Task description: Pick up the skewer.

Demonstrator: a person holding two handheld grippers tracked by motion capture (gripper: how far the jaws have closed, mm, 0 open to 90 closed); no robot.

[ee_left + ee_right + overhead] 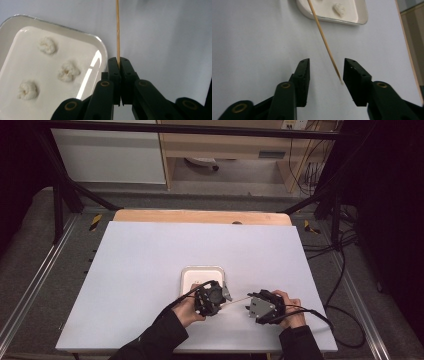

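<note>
White sheeting covered the table (150, 270) where we worked, with a pale wooden edge at its far side and dark floor around it. Near the front middle sat a shallow white rectangular tray (186, 272) holding three small white puffed pieces (68, 71). We held the left gripper (226, 294) clenched on one end of a thin, light wooden skewer (237, 300), its jaws pressed together on the stick just right of the tray. The skewer's long axis ran almost level across the table, left to right, pointing from the left gripper toward the right gripper (248, 309). Our right gripper stood released: its jaws were apart, and the skewer's free tip (340, 80) lay between them, close beside one pad without being pinched.
</note>
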